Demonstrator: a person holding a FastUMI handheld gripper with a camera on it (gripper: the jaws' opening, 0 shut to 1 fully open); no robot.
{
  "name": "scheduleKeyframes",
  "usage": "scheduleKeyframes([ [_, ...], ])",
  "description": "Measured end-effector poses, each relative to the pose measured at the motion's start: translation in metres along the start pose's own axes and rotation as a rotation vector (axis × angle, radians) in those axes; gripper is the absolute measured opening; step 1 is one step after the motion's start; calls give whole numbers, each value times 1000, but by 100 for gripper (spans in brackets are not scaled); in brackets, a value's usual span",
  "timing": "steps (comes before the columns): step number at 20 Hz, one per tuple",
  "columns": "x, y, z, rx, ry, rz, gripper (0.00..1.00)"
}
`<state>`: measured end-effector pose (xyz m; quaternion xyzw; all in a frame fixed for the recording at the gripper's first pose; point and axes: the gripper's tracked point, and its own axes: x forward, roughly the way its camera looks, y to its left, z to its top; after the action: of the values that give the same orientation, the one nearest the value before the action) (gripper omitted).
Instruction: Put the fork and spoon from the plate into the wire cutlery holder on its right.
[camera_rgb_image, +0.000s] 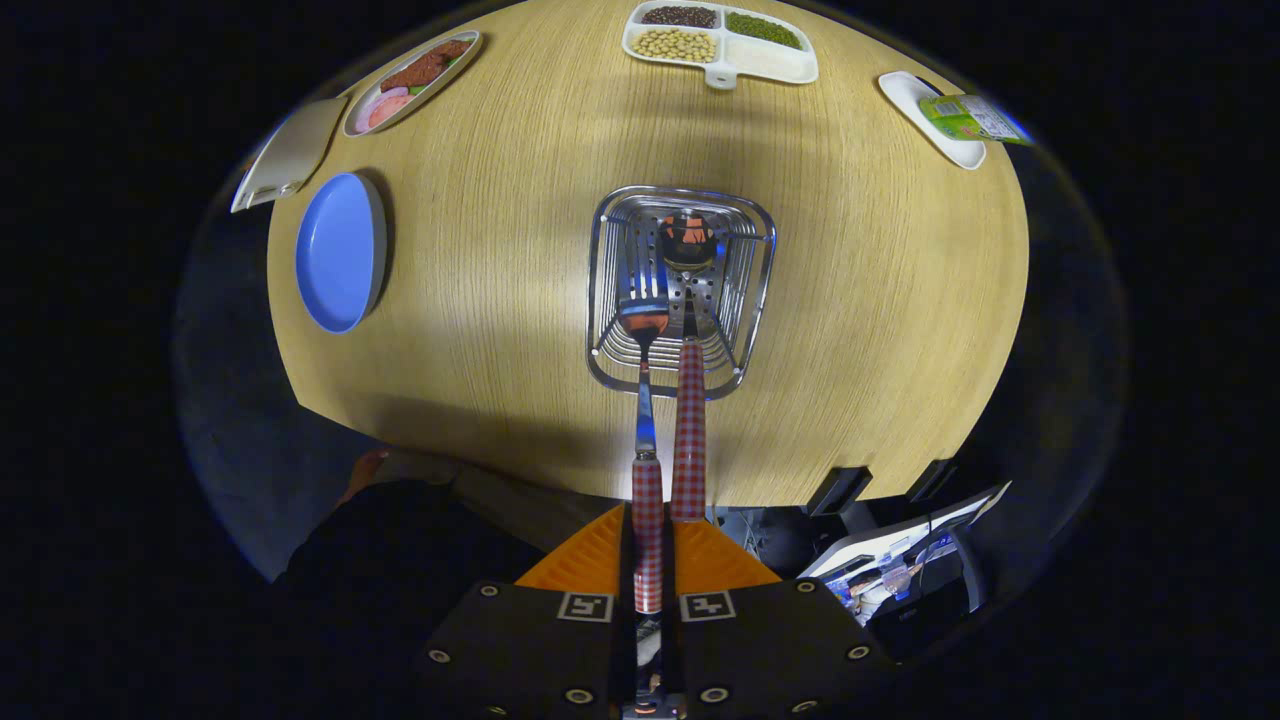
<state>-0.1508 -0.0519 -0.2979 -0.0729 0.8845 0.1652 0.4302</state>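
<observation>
- Gripper view, gripper (648, 555): the two orange fingers (590, 565) point down over the surface, closed on the red-and-white checked handle of one utensil, which runs up between them.
- Held utensil (646, 440): its metal neck and shiny head reach to the near rim of the wire cutlery holder (683, 290), the head lying over the holder's opening. Whether it is the fork or the spoon cannot be told from this angle.
- Second utensil (689, 430): a matching checked handle stands just to the right of the held one, touching or nearly touching it. Its lower end enters the holder, and its head appears to rest at the holder's bottom, where a rounded reflective shape shows.
- Wire cutlery holder: a square chromed basket seen from above, standing near the middle of the round wooden surface (880, 300), just beyond the fingers.
- Blue plate (338, 252): lies well to the left of the holder, near the surface's edge, with nothing on it.
- Far edge of the surface: an oval dish of food (412, 80) and a beige tray (290, 155) at the left, a divided white dish of beans and grains (720, 42) in the middle, and a white dish with a green packet (955, 118) at the right.
- Below the surface's near edge: a person's dark sleeve and hand (365, 470) at the left.
</observation>
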Motion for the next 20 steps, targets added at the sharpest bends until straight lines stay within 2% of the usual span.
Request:
scheduleKeyframes([
  [6,-10,0,5,26,19,21,10],
  [7,-12,0,8,29,13,23,13],
  [10,-13,-1,10,48,-3,30,14],
  [18,-42,13,27,75,-139,101,13],
  [20,-44,9,20,76,-172,99,16],
])
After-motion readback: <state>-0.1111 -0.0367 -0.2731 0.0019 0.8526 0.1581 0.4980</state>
